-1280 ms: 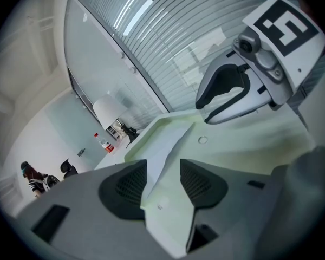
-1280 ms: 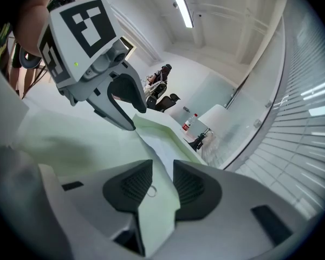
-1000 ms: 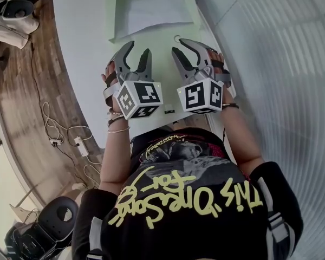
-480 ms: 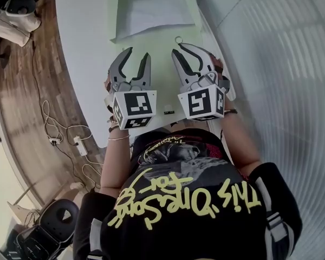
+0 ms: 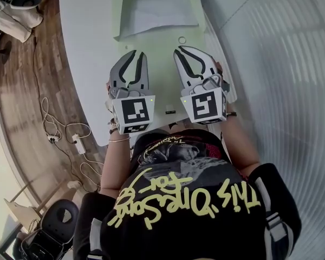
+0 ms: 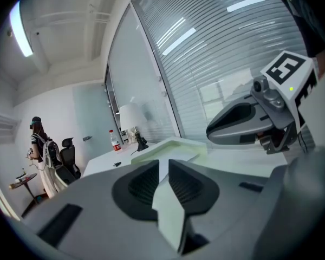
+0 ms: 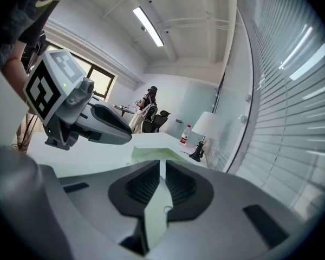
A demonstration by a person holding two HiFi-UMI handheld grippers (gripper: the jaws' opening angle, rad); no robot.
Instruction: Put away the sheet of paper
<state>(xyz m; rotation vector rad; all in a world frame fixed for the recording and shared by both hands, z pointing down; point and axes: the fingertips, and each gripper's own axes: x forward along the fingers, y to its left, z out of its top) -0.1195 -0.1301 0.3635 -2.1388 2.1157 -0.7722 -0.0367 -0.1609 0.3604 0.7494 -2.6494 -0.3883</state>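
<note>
Both grippers hover side by side over the near part of the white table (image 5: 86, 47), well short of the work.

- Left gripper (image 5: 134, 56): jaws have just been closing. They now stand a narrow slit apart with nothing between them, only table showing through.
- Right gripper (image 5: 188, 53): the same, just closing, thin gap, empty.
- Sheet of paper (image 5: 161, 8): at 12 o'clock from both grippers, well apart from them. It lies flat in what I read as a pale green tray (image 5: 119, 15) with a low rim.
- Small ring (image 5: 182, 39): on the table at 12 o'clock of the right gripper, between it and the tray.

Step in hand, as I judge it, is the approach to the sheet, with no contact yet.

To do it well:
- Spread the jaws again before going in.
- Come in low toward the sheet's near edge at 6 o'clock. Its 7 o'clock corner looks slightly lifted, the easiest place to get a pad under.
- Pin the sheet with one gripper while the other pinches, since thin paper is likely to slide.
- Steer the right gripper past the ring.
</note>
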